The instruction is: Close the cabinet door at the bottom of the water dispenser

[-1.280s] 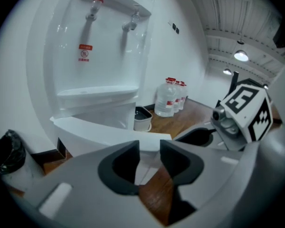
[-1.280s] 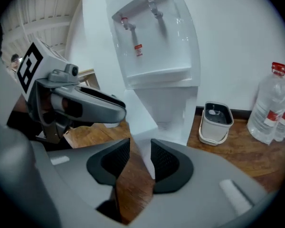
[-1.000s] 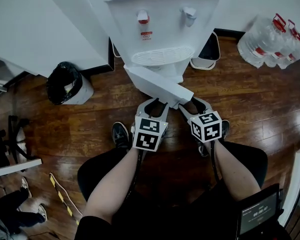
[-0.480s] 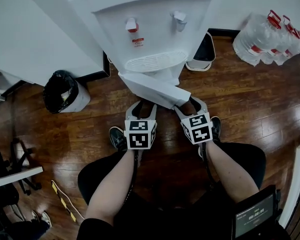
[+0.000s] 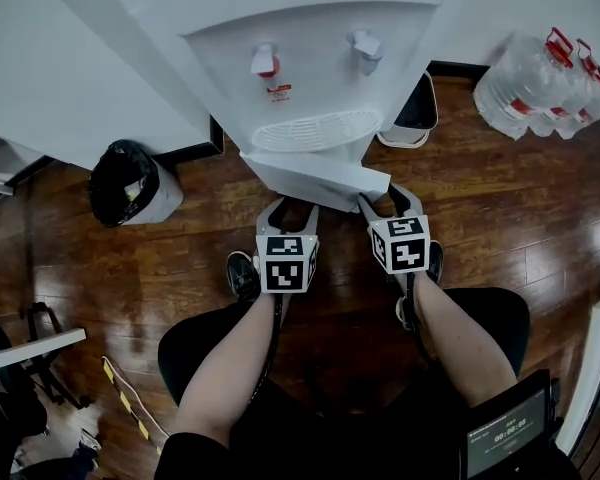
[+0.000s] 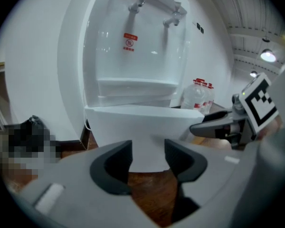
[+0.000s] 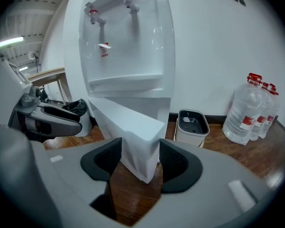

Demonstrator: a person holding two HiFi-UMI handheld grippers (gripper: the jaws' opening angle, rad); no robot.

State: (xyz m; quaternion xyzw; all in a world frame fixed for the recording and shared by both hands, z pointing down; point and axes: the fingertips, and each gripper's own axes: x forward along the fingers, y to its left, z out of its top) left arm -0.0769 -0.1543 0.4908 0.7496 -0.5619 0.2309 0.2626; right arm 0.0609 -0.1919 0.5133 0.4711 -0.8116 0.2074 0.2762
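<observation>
The door (image 5: 315,176) hangs ajar, angled out from the dispenser (image 5: 310,58) base. The left tool (image 5: 289,208) is opening, with nothing between its jaws and the door just ahead. The right tool (image 5: 388,200) is closing, astride the door's free end without touching it.

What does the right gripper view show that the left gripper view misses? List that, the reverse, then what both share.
Right only: grey bin by the wall; left gripper, jaws opening, cabinet door ahead of them, not between.
Left only: right gripper, jaws closing, the cabinet door's free edge seemingly in their gap, untouched.
Both: water dispenser, its open cabinet door, water bottles.
</observation>
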